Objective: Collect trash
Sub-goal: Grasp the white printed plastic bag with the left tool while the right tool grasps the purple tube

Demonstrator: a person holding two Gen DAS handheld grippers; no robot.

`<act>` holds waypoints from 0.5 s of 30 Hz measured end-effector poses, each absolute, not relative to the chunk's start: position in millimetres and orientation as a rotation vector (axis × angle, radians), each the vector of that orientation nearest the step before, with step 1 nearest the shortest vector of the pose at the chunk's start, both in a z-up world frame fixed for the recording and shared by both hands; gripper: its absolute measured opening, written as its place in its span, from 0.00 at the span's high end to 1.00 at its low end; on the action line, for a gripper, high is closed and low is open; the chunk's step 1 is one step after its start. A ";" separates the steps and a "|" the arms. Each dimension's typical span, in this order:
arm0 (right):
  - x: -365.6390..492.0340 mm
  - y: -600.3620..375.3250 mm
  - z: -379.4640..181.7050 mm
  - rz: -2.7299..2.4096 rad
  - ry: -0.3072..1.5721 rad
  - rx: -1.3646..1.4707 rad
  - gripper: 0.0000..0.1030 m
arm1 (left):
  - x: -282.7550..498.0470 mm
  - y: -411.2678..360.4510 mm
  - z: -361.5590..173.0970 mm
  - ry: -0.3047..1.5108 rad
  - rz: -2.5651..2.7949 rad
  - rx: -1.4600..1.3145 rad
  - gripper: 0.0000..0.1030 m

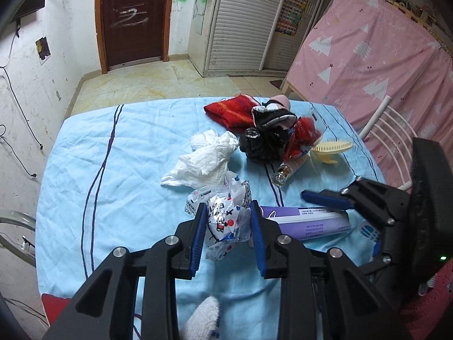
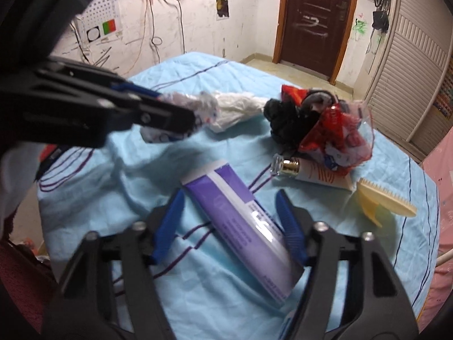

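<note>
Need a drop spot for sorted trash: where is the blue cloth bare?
Bare: the cloth left of the white plastic bag, out to the table's left edge. Crowded: the far right, around the black bag, red wrapper, comb and purple tube.

The right gripper (image 2: 230, 221) points down at the blue sheet (image 2: 175, 70), its blue pads on either side of a purple box (image 2: 240, 226) that lies slantwise between them; the right pad touches it, the left stands clear. Ahead and to the left, the left gripper (image 2: 195, 121) pinches a crinkled printed wrapper (image 2: 208, 110). Ahead to the right lie a red wrapper (image 2: 337, 136), a gold-capped tube (image 2: 311, 174) and a yellow comb (image 2: 382, 202).
</note>
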State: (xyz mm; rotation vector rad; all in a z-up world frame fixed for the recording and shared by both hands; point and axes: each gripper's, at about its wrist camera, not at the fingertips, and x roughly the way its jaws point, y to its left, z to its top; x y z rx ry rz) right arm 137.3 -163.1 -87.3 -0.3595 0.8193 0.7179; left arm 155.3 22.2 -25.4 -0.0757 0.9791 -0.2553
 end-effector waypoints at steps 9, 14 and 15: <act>132.8 -163.0 -87.6 0.700 0.802 -0.381 0.64 | 152.6 14.5 -16.7 0.960 -0.263 -0.063 0.80; 133.3 -180.0 -72.9 0.673 0.758 -0.321 0.67 | 148.6 5.9 -3.8 0.930 -0.259 -0.047 0.80; 132.7 -184.5 -69.1 0.665 0.746 -0.311 0.67 | 148.2 4.1 -1.1 0.926 -0.259 -0.044 0.80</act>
